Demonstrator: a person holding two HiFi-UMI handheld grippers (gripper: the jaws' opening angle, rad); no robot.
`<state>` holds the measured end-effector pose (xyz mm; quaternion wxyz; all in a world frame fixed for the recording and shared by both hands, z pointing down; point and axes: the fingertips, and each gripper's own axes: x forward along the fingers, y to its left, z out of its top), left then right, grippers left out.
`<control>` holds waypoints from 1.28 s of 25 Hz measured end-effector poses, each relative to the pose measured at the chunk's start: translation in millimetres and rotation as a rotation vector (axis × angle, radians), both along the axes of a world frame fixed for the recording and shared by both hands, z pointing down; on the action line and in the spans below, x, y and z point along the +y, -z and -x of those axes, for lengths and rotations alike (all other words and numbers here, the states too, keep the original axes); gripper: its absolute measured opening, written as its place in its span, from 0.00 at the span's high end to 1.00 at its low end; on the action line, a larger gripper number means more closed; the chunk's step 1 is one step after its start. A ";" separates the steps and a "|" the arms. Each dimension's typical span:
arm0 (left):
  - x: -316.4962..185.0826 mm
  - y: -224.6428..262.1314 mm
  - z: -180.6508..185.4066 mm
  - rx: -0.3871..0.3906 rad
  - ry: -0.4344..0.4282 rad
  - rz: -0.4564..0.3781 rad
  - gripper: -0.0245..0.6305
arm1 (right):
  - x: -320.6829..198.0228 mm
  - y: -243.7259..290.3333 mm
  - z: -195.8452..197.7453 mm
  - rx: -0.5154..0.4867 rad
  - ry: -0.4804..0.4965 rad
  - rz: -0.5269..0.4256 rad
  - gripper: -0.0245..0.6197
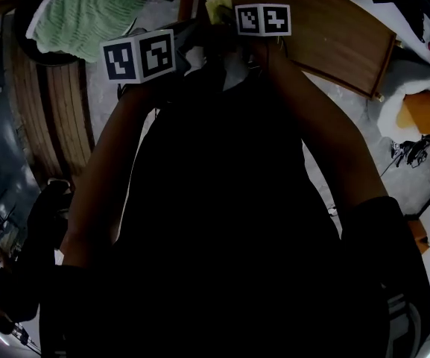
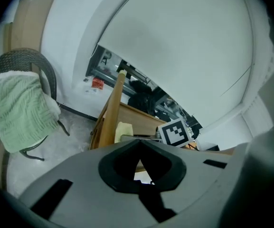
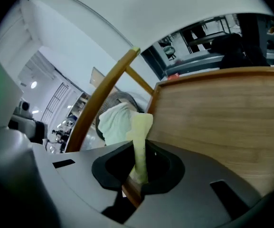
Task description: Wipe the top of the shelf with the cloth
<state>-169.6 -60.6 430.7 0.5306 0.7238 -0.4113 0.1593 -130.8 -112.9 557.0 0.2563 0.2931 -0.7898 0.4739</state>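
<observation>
A pale yellow cloth [image 3: 139, 141] sticks up between the jaws of my right gripper [image 3: 137, 170], which is shut on it. In the head view the cloth [image 1: 218, 6] shows just beyond the two marker cubes, at the edge of the wooden shelf [image 1: 334, 36]. The shelf's wood panel [image 3: 222, 113] fills the right side of the right gripper view. My left gripper [image 2: 139, 148] is shut with nothing between its jaws, close beside the right one. From the left gripper view the cloth [image 2: 123, 129] rests against the shelf [image 2: 137, 115]. The person's dark torso and arms hide most of the head view.
A green knitted towel [image 1: 88, 10] hangs over a dark wicker chair [image 2: 44, 68] to the left. A curved slatted wooden piece [image 1: 51, 103] lies at the left. A white bag with an orange item [image 1: 419, 103] and cables [image 1: 412, 151] sit on the floor at the right.
</observation>
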 end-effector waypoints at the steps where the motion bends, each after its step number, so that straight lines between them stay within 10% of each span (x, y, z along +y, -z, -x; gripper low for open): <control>1: 1.6 -2.4 6.3 0.007 0.010 0.008 0.94 | 4.7 -7.8 9.2 0.012 0.021 0.010 0.88; 15: -2.2 -6.9 14.8 0.034 -0.002 0.008 0.94 | 11.6 -43.7 31.1 0.211 0.221 -0.055 0.88; 32: 5.3 -25.4 -121.3 0.062 -0.137 0.075 0.94 | 17.7 -44.2 -154.8 0.301 0.114 -0.025 0.88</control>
